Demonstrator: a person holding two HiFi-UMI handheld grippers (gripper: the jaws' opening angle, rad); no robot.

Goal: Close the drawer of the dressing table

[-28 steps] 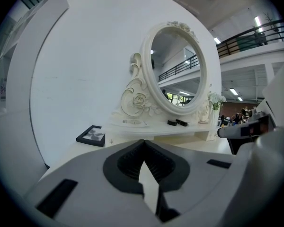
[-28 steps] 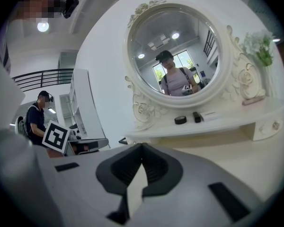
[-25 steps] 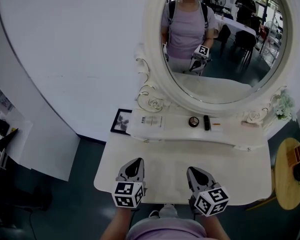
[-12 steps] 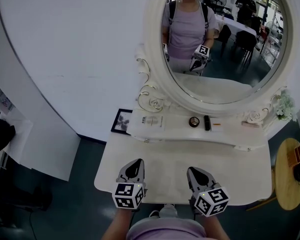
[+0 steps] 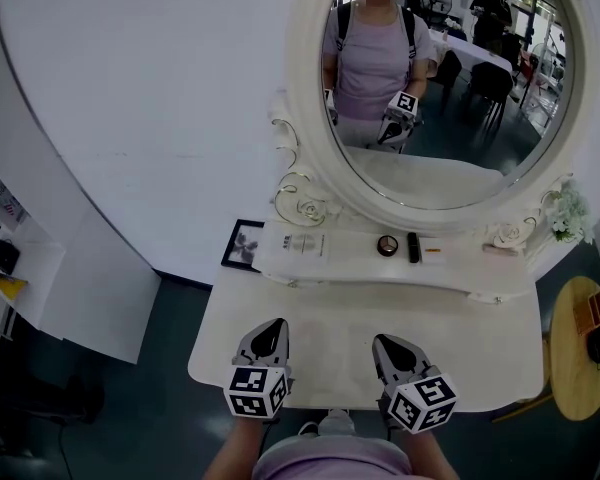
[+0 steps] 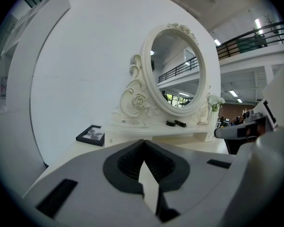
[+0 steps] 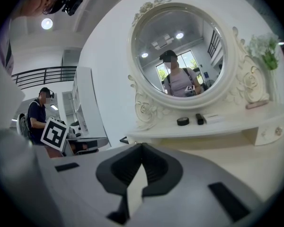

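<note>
The white dressing table (image 5: 330,348) stands against the wall under an oval mirror (image 5: 440,78). Its raised shelf (image 5: 360,265) has small knobs (image 7: 277,131) on its front, and no drawer shows pulled out in any view. My left gripper (image 5: 270,324) hovers over the table's front edge, jaws together, nothing between them; the left gripper view shows its tips (image 6: 143,143) meeting. My right gripper (image 5: 389,340) hangs beside it, also shut and holding nothing, its tips (image 7: 142,146) touching. Both point toward the mirror. The table's front face below the top is hidden.
On the shelf lie a round compact (image 5: 387,244), a black tube (image 5: 414,245) and a leaflet (image 5: 302,243). A black photo frame (image 5: 243,243) sits at the table's back left. White flowers (image 5: 570,213) and a round wooden side table (image 5: 580,348) stand at the right.
Both grippers have stayed where they were. A dark shape at the far left edge of the head view has moved out of sight.
</note>
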